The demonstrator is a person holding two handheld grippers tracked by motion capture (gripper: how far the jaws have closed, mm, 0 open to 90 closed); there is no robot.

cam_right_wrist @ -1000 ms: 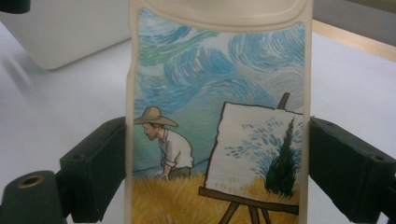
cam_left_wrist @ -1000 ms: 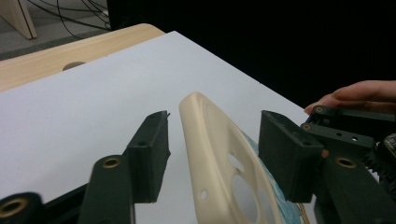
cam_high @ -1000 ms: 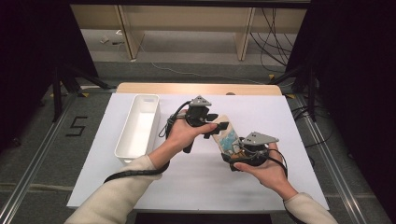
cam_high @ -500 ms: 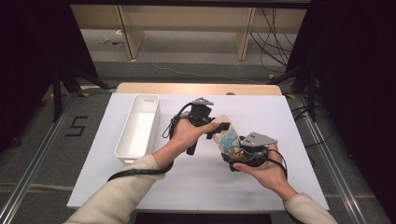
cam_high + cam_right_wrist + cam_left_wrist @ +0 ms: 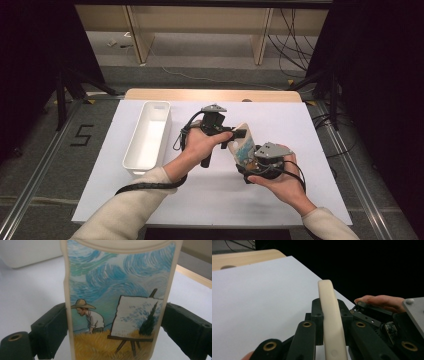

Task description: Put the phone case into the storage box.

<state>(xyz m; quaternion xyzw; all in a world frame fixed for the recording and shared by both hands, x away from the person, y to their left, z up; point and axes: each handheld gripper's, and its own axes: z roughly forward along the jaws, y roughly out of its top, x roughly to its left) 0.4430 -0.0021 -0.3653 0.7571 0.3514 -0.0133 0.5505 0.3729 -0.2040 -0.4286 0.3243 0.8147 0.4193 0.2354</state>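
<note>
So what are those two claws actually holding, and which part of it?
Both hold one phone case, printed with a painter at an easel. The right gripper clamps its two long side edges; the left gripper pinches it flat across its thin front and back.

A white oblong bin (image 5: 148,137) stands at the left of the white-topped table (image 5: 300,125).

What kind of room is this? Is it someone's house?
Probably a lab or recording workshop, not a house: a white-covered table inside metal floor rails, loose black cables on the floor, and a taped number five.
</note>
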